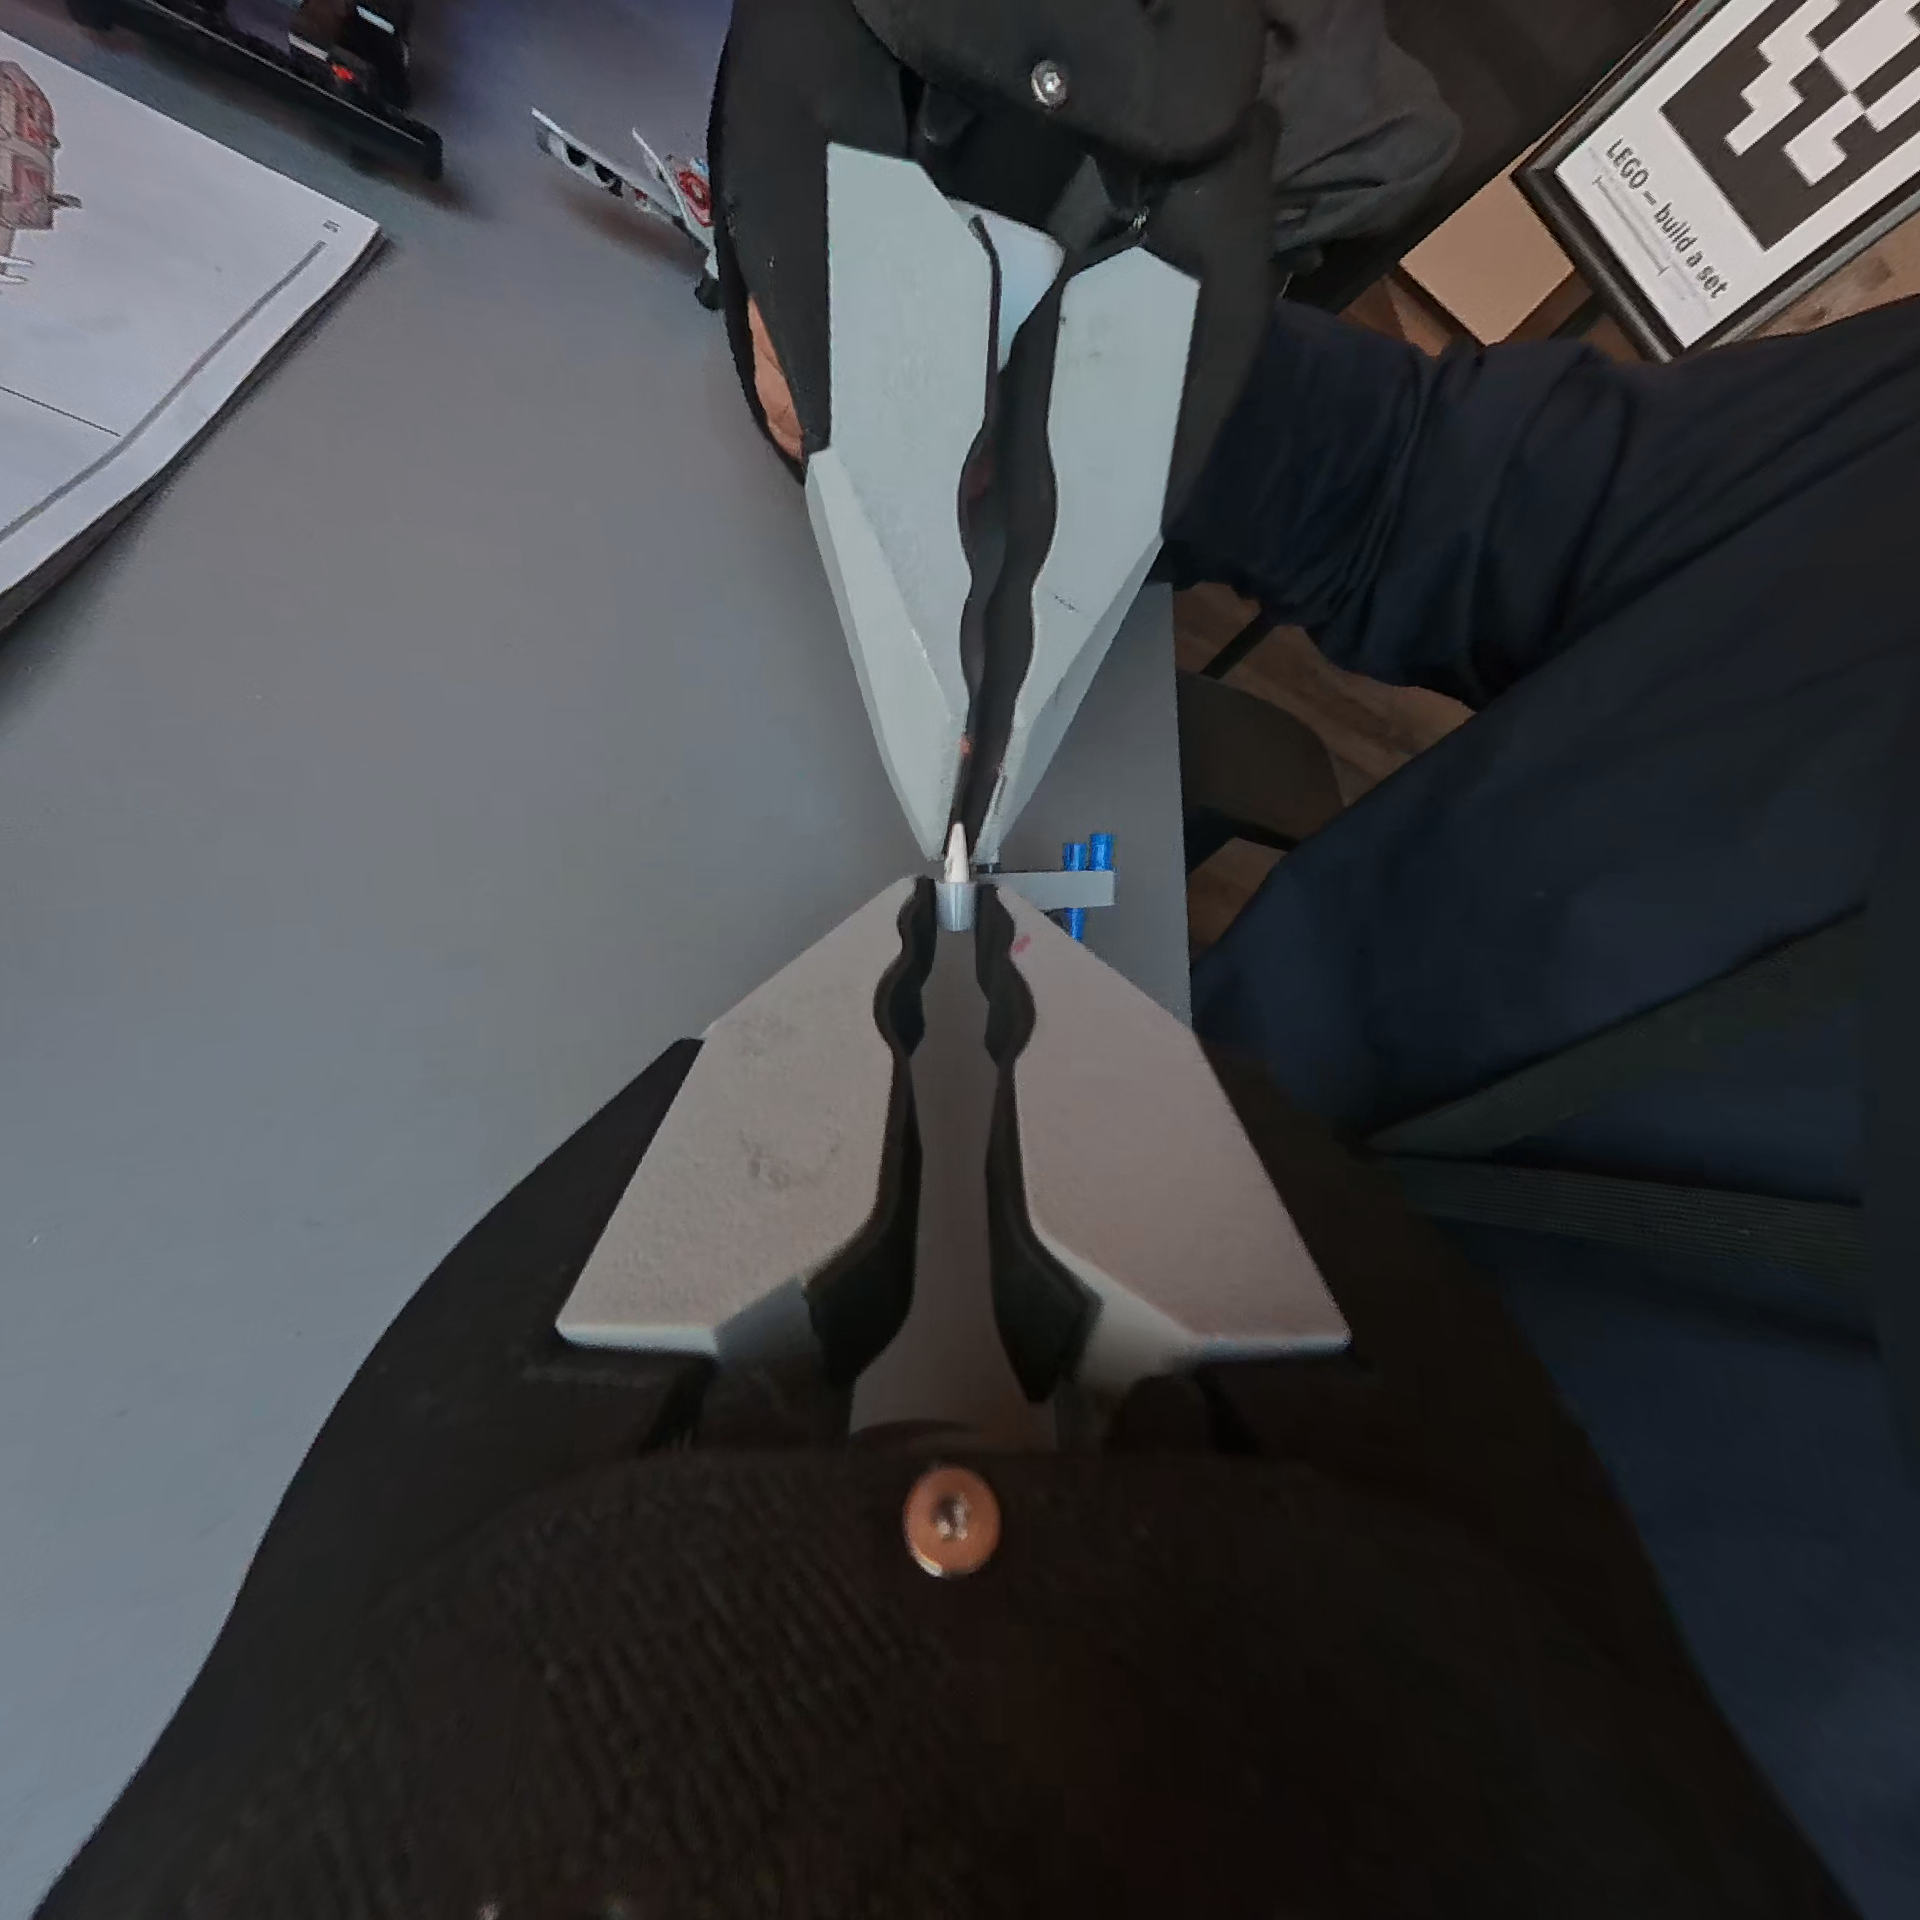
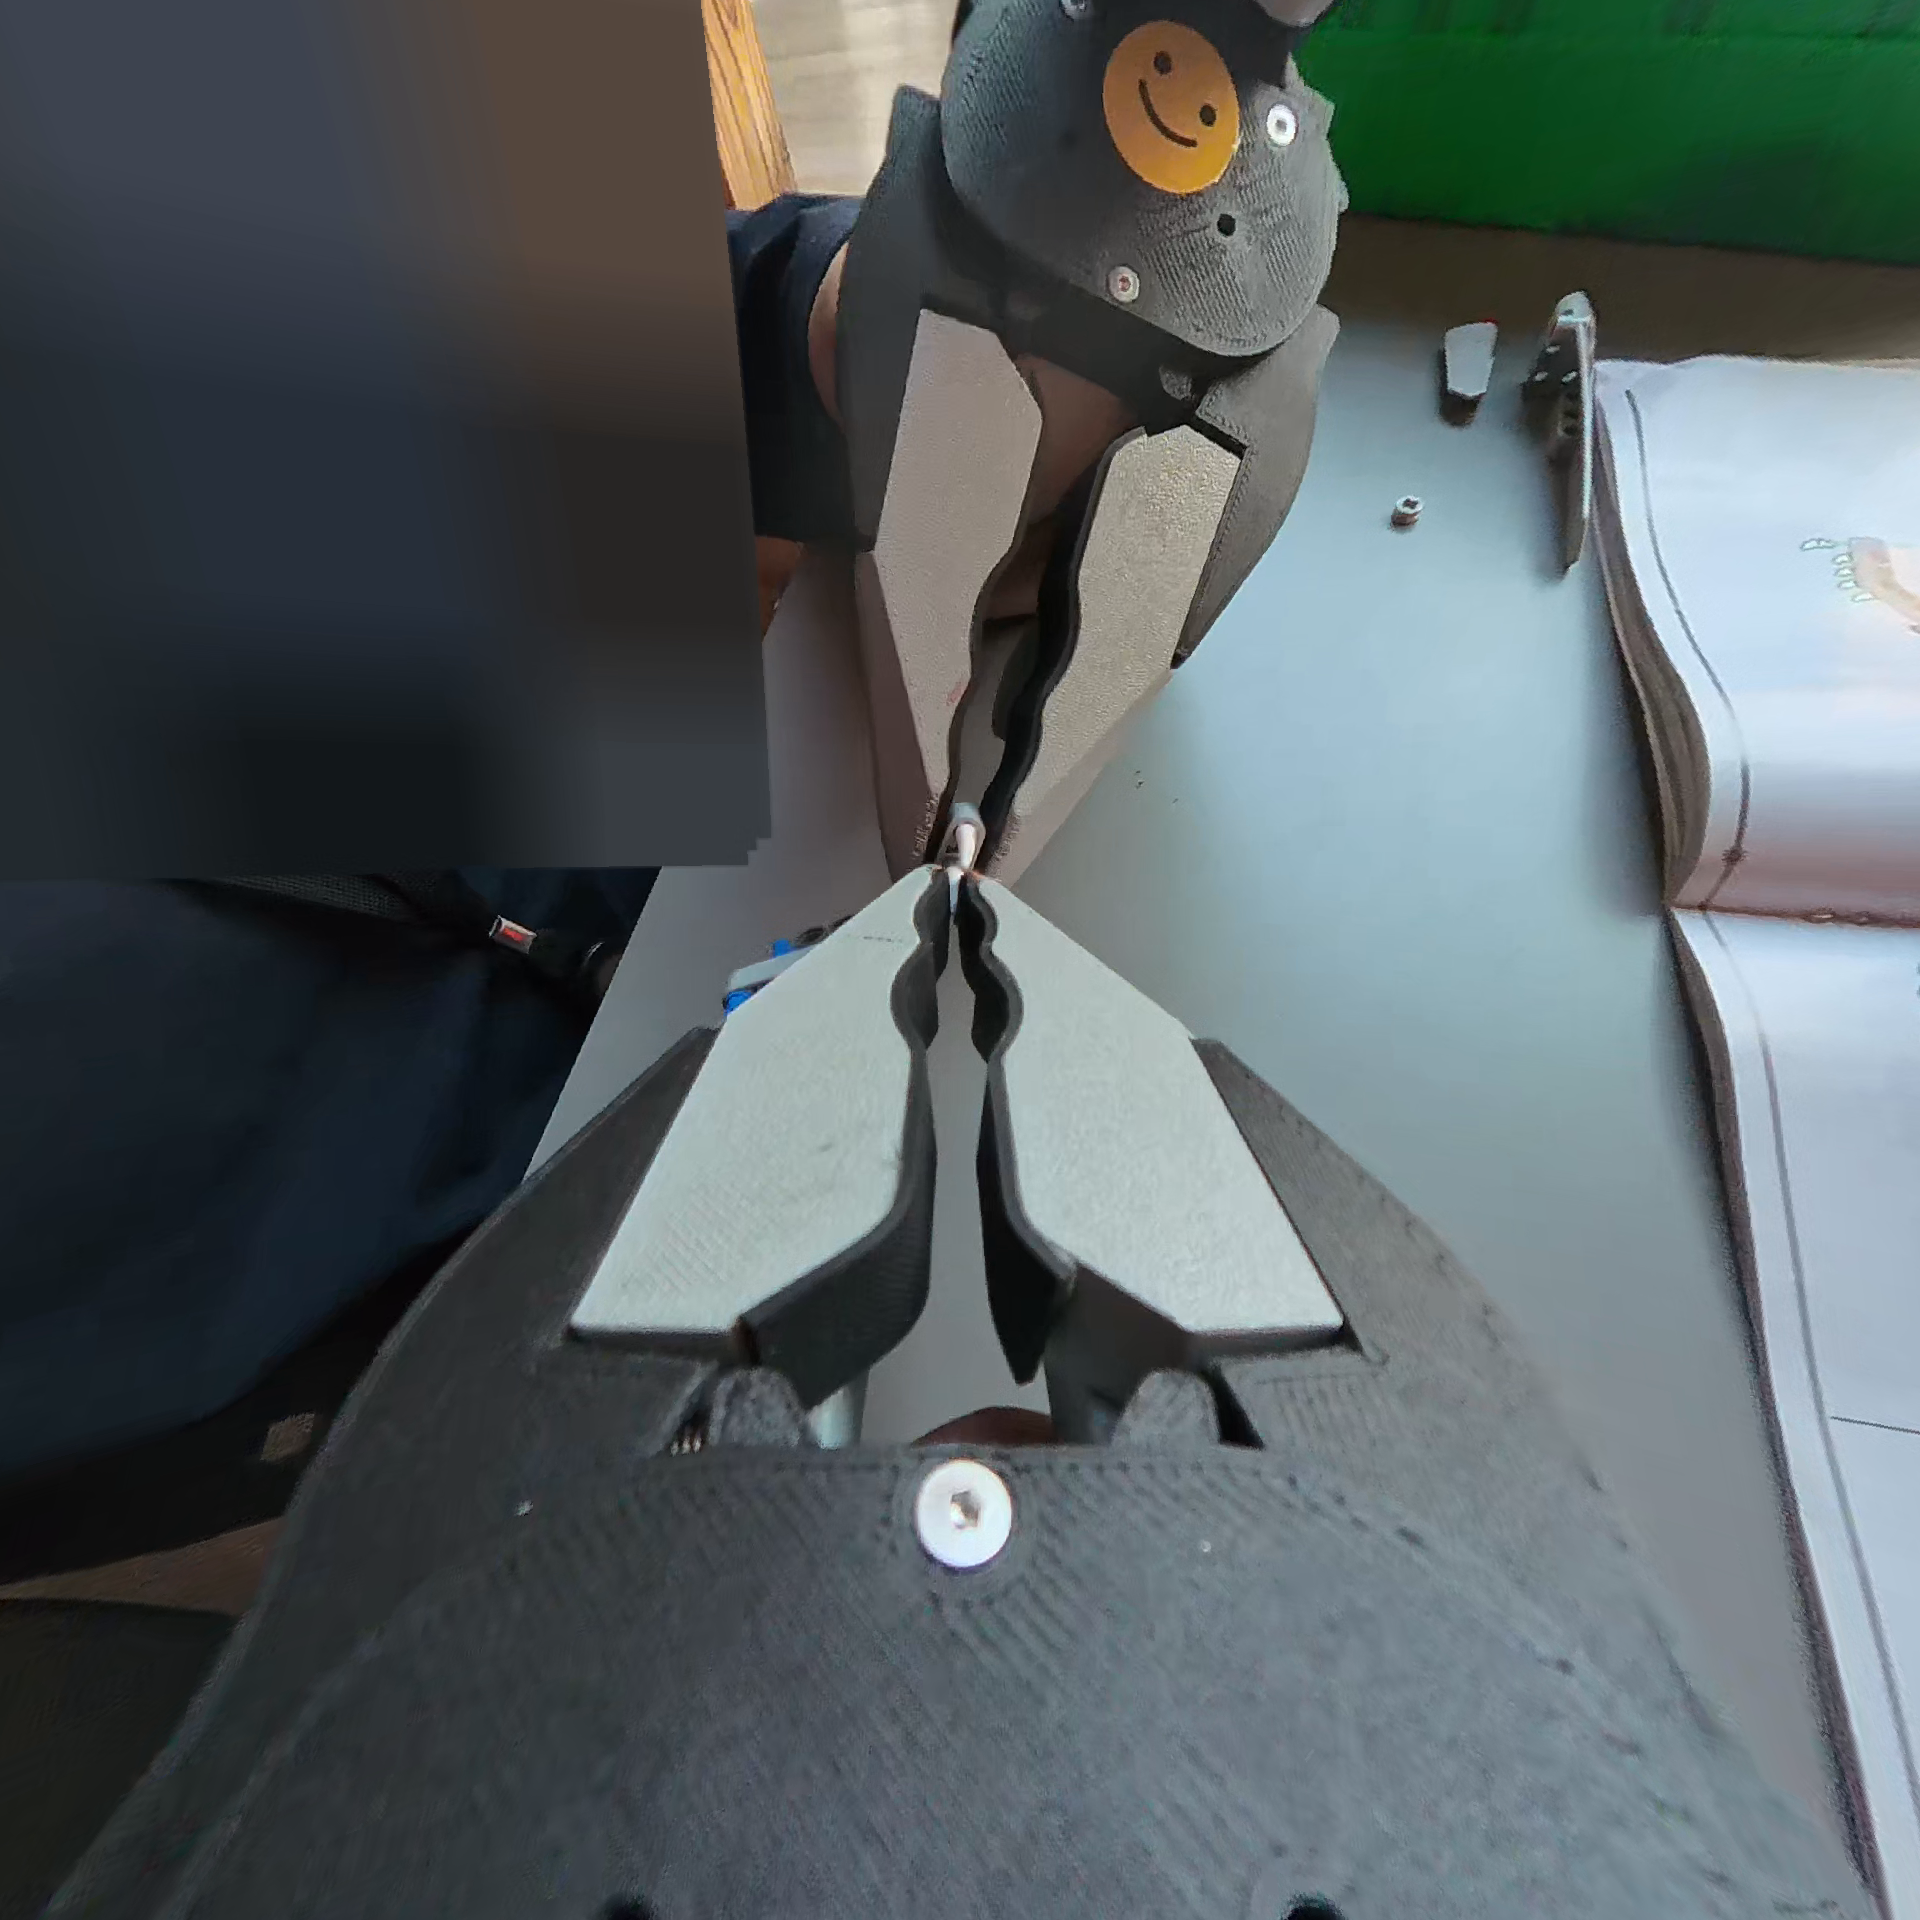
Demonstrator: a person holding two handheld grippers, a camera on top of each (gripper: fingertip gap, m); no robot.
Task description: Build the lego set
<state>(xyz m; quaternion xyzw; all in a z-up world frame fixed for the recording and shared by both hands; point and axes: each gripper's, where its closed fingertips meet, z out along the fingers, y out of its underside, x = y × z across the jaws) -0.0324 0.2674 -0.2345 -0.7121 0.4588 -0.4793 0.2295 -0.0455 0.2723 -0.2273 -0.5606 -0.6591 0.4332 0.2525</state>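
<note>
My left gripper (image 1: 956,902) is shut on a small grey Lego piece (image 1: 956,906), above the grey table (image 1: 416,831) near its edge. My right gripper (image 1: 962,844) meets it tip to tip from above in the left wrist view, shut on a tiny white pointed piece (image 1: 956,858) that touches the grey piece. A grey beam with blue pins (image 1: 1075,883) sticks out sideways from the grey piece. In the right wrist view my right gripper (image 2: 954,896) pinches the white piece (image 2: 953,889), and the left gripper (image 2: 966,831) holds the grey piece (image 2: 966,814) opposite.
An open instruction booklet (image 1: 156,312) (image 2: 1787,623) lies on the table. Loose grey parts (image 2: 1564,416) and a small stud (image 2: 1405,511) lie beside it. More parts (image 1: 665,187) and a black object (image 1: 312,94) sit farther off. A framed sign (image 1: 1745,156) and a person's dark clothing (image 1: 1558,623) are beyond the table's edge. The grippers are tip to tip, or close to it. Both grippers' tips are roughly 20 cm from the small stud (image 2: 1405,511).
</note>
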